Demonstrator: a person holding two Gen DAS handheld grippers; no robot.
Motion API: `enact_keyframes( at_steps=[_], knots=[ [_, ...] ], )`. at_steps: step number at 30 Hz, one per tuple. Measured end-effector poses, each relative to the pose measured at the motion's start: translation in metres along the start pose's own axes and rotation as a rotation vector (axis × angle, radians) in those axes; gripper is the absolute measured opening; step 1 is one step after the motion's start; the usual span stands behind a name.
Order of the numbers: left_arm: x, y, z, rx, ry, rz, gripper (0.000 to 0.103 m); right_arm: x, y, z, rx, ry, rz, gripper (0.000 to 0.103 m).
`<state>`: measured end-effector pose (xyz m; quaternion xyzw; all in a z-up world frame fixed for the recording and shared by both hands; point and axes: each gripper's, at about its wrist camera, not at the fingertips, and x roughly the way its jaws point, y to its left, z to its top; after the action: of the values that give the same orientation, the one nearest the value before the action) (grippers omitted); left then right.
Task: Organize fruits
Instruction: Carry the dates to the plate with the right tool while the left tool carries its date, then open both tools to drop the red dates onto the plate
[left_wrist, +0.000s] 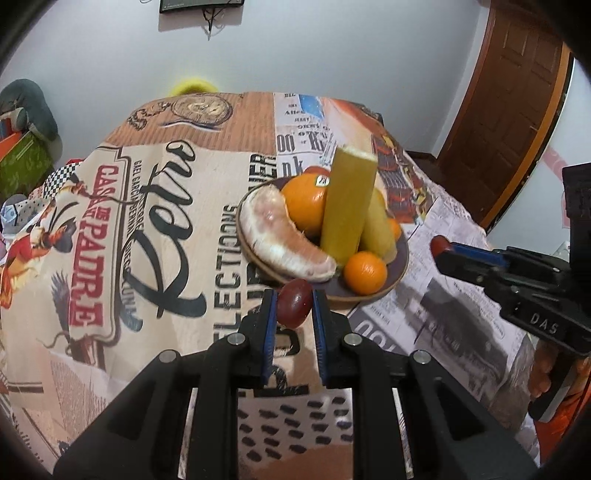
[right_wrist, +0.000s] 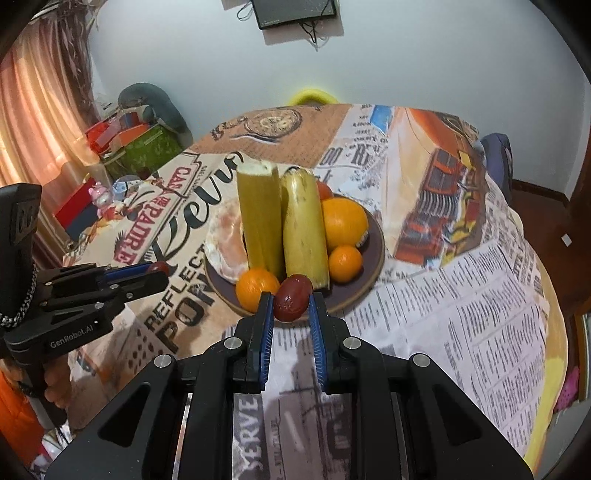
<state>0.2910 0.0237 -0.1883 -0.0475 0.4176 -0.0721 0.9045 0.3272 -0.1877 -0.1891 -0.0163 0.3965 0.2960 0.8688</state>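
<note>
Left claw (left_wrist: 293, 308) pinching a dark red fruit (left_wrist: 294, 307), right claw (right_wrist: 291, 304) likewise another (right_wrist: 293, 297), both just before the plate (right_wrist: 373, 258).

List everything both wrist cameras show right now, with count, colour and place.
plate: one, dark with tan rim, mid-table
sugarcane pieces: two, yellow-green, upright on the plate
pomelo segment: one, pale pink, plate's left edge
oranges: one large and two small seen clearly, on the plate
red fruits: two, dark red, one in each gripper
tablecloth: one, newspaper print, covering the table
screen: one, dark, on the wall
door: one, brown, right of the left wrist view
left gripper: black, blue pads, shut on a red fruit
right gripper: same, shut on the other
</note>
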Motion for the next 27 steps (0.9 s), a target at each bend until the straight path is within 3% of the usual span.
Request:
enact_keyframes(
  at_steps=[14, 27],
  knots=[
    [0.024, -0.004, 0.027, 0.009, -0.020, -0.023, 0.018, 0.017, 0.008, 0.021, -0.033, -0.027, 0.023, 0.018],
    [0.056, -0.003, 0.041, 0.004, 0.000, -0.020, 0.018, 0.042, 0.010, 0.020, -0.052, 0.004, 0.043, 0.018]
  ],
)
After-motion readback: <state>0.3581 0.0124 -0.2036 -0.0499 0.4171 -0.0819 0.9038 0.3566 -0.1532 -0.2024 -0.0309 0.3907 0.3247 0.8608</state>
